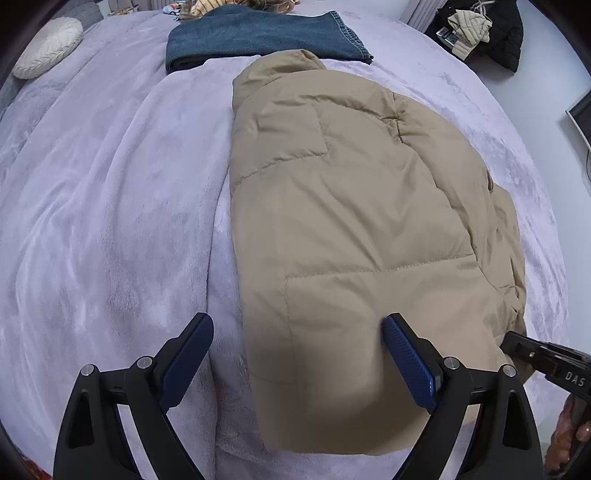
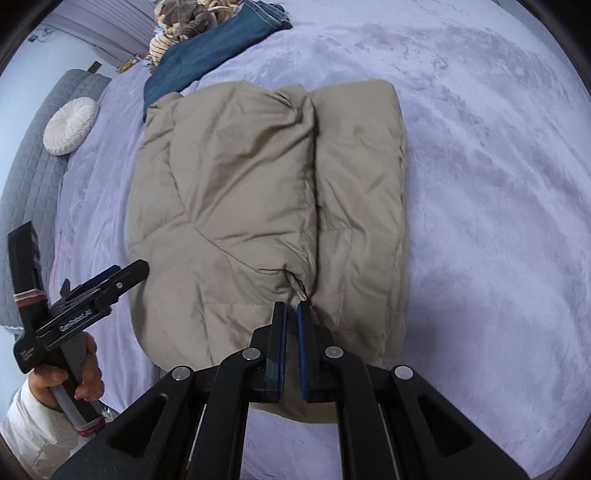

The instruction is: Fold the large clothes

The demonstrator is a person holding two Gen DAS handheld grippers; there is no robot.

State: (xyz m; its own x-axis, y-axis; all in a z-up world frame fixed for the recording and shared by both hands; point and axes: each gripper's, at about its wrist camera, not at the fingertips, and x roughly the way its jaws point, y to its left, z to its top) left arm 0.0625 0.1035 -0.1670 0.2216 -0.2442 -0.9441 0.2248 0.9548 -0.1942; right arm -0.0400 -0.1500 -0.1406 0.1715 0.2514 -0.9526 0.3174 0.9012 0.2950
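Left wrist view: tan puffer jacket (image 1: pixel 351 221), quilted, lying lengthwise on a lilac plush bed cover (image 1: pixel 110 221), partly folded, with its sides turned in toward the middle and the collar end far. Left tool (image 1: pixel 297 354) stands wide, empty, hovering over the near hem, one pad above the cover and one above the jacket. Right wrist view: right tool (image 2: pixel 291 332) nearly closed, its pads a narrow slit apart above the near end of the jacket's centre fold (image 2: pixel 310 206); no cloth visibly between them. Handling, as judged: light, bulky, soft, springy with trapped air; shell probably slick, so folds may slide open unless pressed flat. Best hold: near hem corners, one per tool, pinching shell and filling together. Surroundings: folded blue jeans (image 1: pixel 258 37) just beyond the collar, touching or nearly so; more mixed clothes (image 2: pixel 184 26) behind them; round white cushion (image 1: pixel 48 48) far left, well apart; dark garments (image 1: pixel 480 29) far right, off the bed. Obstruction: the jeans limit room at the far end; elsewhere the cover is bare.
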